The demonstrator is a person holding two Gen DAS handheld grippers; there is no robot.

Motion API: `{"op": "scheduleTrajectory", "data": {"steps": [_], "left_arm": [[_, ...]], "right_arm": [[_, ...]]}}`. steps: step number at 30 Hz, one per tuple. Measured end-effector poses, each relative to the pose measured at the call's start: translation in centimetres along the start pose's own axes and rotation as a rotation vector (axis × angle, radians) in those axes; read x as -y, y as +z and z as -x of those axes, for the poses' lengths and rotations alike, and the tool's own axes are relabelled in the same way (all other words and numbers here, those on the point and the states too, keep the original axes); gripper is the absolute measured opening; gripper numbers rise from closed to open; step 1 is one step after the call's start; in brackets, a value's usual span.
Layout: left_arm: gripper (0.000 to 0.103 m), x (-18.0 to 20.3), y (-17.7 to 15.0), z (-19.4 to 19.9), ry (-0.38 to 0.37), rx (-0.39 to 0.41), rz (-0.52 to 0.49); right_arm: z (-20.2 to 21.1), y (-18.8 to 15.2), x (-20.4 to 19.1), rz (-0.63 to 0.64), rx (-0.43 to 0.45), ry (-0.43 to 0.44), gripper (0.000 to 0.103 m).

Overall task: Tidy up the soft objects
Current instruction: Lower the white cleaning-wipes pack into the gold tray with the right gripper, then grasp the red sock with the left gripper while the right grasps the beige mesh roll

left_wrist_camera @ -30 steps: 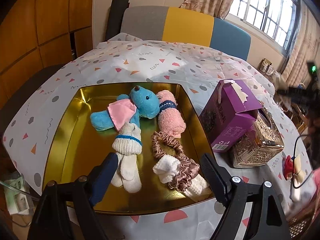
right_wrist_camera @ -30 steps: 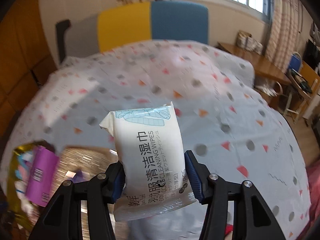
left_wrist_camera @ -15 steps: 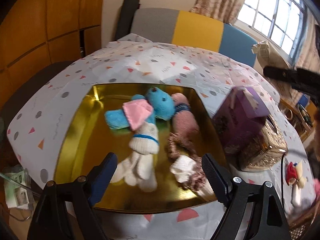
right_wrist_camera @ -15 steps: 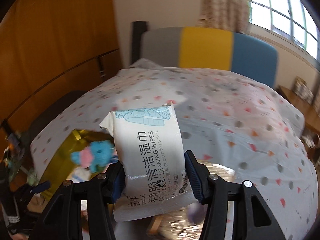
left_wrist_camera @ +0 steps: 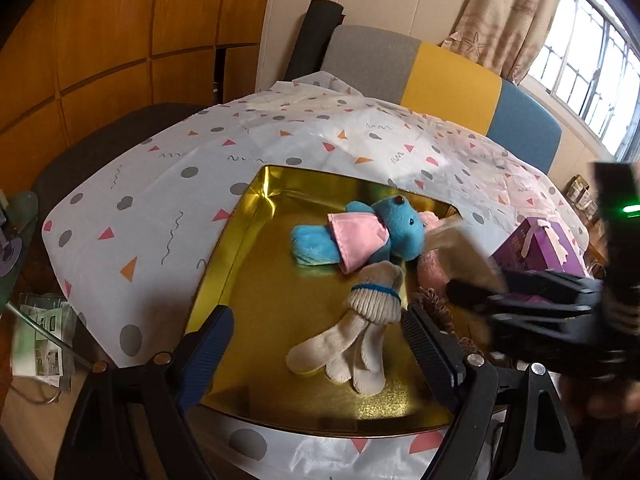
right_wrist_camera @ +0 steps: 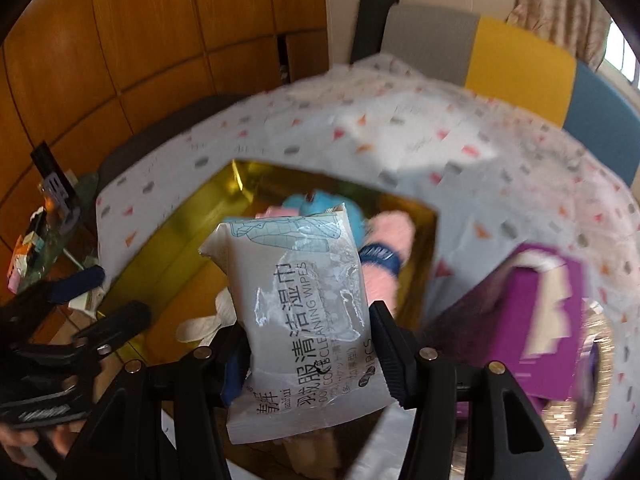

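Note:
My right gripper [right_wrist_camera: 308, 348] is shut on a white pack of cleaning wipes [right_wrist_camera: 304, 300] and holds it above the gold tray [right_wrist_camera: 168, 240]. In the left wrist view the same gripper [left_wrist_camera: 472, 292] reaches in from the right, blurred, over the tray's right side. Inside the gold tray [left_wrist_camera: 256, 272] lie a blue teddy bear [left_wrist_camera: 360, 236] in a pink dress, a cream pair of socks [left_wrist_camera: 360, 328], a pink rolled towel [left_wrist_camera: 430, 268] and a brown scrunchie [left_wrist_camera: 436, 308]. My left gripper [left_wrist_camera: 316, 348] stands open over the tray's near edge with nothing between its fingers.
A purple box [left_wrist_camera: 536, 252] stands to the right of the tray, with a shiny gold tissue holder [right_wrist_camera: 600, 432] beside it. The patterned tablecloth [left_wrist_camera: 160, 184] covers the table. A grey, yellow and blue chair back [left_wrist_camera: 440, 84] stands behind. Clutter sits past the table's left edge [left_wrist_camera: 36, 336].
My right gripper has swung left with the wipes pack, from over the bare cloth to above the gold tray, and now shows in the left wrist view. My left gripper has shifted left a little.

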State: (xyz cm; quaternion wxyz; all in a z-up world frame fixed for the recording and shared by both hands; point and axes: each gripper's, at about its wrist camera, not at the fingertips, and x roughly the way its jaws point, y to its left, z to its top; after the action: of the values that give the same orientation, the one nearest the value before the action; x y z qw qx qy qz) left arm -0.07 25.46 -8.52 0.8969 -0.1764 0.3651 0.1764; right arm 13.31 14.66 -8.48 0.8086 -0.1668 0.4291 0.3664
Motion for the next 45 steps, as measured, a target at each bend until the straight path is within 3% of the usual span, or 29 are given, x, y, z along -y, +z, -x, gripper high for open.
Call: {"op": "scheduleTrajectory", "data": {"steps": [5, 8, 13, 23, 38, 45], "left_arm": [[0.087, 0.4, -0.3, -0.3, -0.008, -0.01, -0.013], [0.087, 0.6, -0.3, -0.3, -0.017, -0.015, -0.012], [0.087, 1.6, -0.3, 0.4, -0.034, 0.001, -0.042], [0.087, 5.0, -1.1, 1.5, -0.094, -0.001, -0.147], [0.087, 10.2, -2.7, 2.6, -0.183, -0.014, -0.294], [0.087, 13.2, -3.6, 3.2, -0.247, -0.016, -0.379]], "right_arm": [[-2.2, -1.4, 0.8, -0.038, -0.052, 0.003, 0.059], [-1.3, -1.4, 1.0, -0.048, -0.02, 0.029, 0.066], [1.1, -1.5, 0.9, -0.05, 0.046, 0.039, 0.066], [7.1, -4.9, 2.5, -0.049, 0.151, -0.03, 0.066], [13.4, -12.0, 11.6, -0.265, 0.201, -0.194, 0.066], [16.7, -16.6, 17.4, -0.455, 0.207, -0.286, 0.066]]}}
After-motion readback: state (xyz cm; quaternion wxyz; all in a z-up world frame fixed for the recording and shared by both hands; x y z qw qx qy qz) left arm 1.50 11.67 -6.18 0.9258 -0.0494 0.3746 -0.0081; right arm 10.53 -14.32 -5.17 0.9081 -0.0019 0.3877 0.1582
